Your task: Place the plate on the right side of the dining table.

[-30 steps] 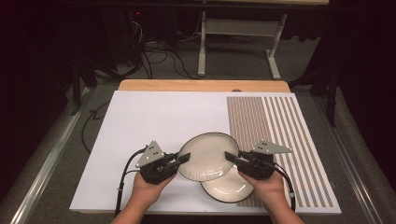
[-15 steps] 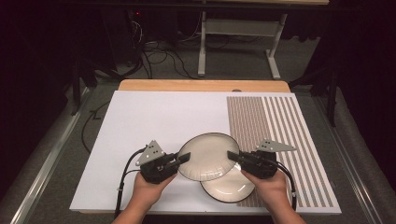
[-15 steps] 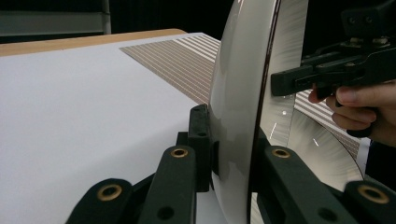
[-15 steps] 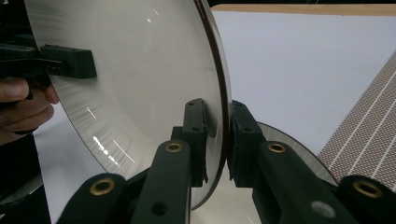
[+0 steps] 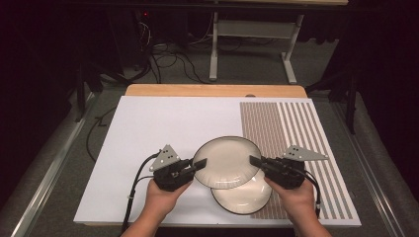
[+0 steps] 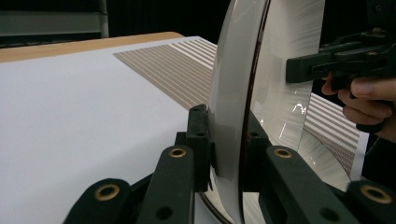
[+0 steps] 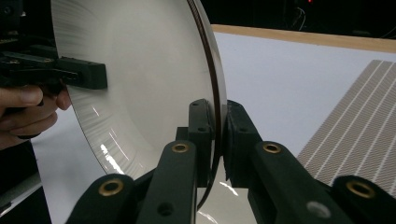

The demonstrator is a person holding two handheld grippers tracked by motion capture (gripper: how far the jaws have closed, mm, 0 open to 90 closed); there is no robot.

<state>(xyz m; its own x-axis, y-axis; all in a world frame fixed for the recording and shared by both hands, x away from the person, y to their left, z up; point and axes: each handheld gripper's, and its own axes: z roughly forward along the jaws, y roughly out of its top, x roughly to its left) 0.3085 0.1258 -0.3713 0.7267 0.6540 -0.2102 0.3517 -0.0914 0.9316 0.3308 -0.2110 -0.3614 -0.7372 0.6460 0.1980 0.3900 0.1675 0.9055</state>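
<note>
A dark room, grey carpet floor (image 5: 59,163), cables (image 5: 168,59) and a white metal table frame (image 5: 252,44) behind.

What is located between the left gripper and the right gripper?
In the high view, the round cream plate with a dark rim spans the stretch between the left gripper and the right gripper; each clamps its rim. A second similar plate lies beneath.

The white rectangular table mat (image 5: 163,128) is evenly lit from above; the surroundings stay dark. Glare streaks the glossy cream round plate (image 7: 140,84). The nearest black jaws look soft.
</note>
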